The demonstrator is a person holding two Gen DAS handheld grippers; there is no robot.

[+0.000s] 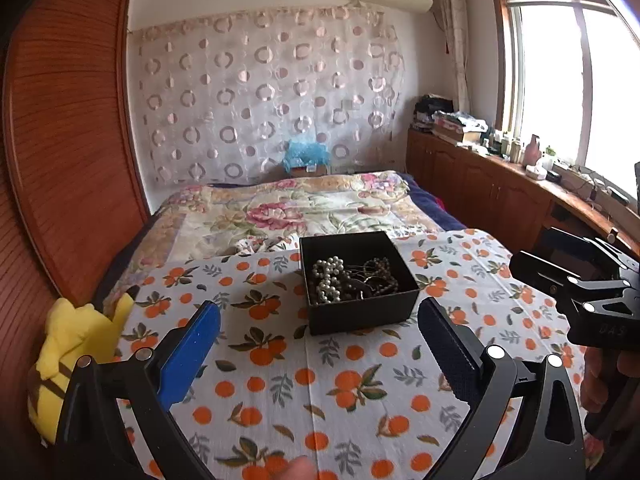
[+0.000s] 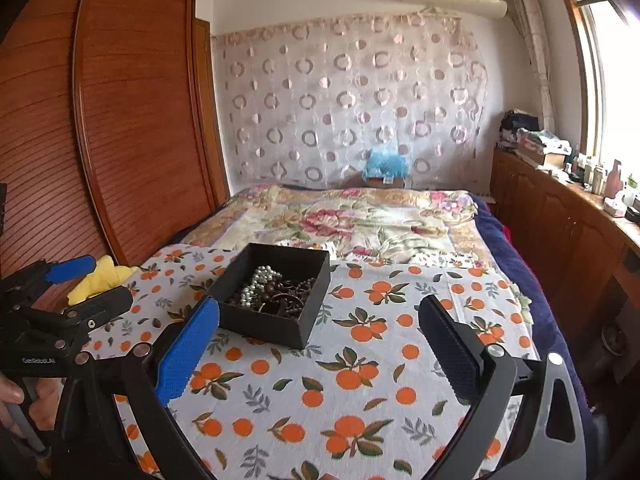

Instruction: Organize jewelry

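A black open box (image 1: 360, 312) stands on the orange-print cloth (image 1: 320, 384); it also shows in the right wrist view (image 2: 260, 326). It holds a white pearl string (image 1: 330, 280) tangled with dark bead chains (image 1: 380, 276). My left gripper (image 1: 320, 320) is open and empty, just short of the box's near wall. My right gripper (image 2: 318, 324) is open and empty, with the box ahead and to the left, near its blue finger (image 2: 188, 352). Each gripper shows at the edge of the other's view.
A yellow plush toy (image 1: 76, 360) lies at the cloth's left edge by the wooden wardrobe (image 1: 60, 140). A floral quilt (image 1: 288, 208) covers the bed beyond. Wooden cabinets (image 1: 500, 188) with clutter run along the right under the window.
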